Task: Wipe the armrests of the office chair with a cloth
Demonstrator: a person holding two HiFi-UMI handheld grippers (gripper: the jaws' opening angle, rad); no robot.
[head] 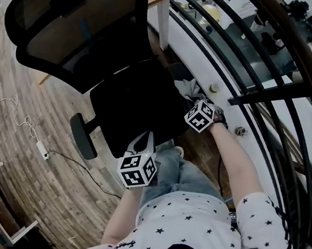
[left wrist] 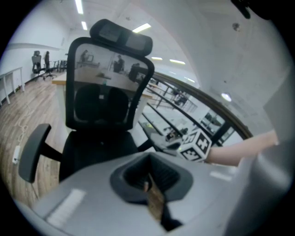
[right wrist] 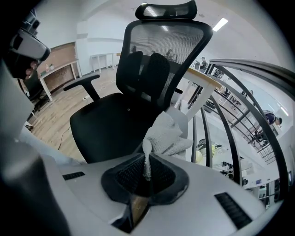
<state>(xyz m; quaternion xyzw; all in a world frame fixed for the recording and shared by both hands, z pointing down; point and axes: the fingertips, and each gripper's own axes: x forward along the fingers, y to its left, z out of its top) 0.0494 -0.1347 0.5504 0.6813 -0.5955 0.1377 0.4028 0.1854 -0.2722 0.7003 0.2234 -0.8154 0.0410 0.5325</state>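
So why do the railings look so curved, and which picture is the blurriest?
Head view: wide-angle lens bows the railing and floorboards, dark at the corners. Left gripper view: softest, the chair hazy, ceiling lights glaring. Right gripper view: sharper, the cloth crisp, edges vignetted black.

A wood-plank floor (head: 48,186) runs beside a curved black railing (head: 265,94); strip lights (left wrist: 79,6) line the white ceiling above a desk (head: 162,26).

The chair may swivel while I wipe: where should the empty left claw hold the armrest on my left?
Probably the armrest pad, near end, coming from above. It is long and narrow and stands clear of the seat, so the left claw could open and close across its width.
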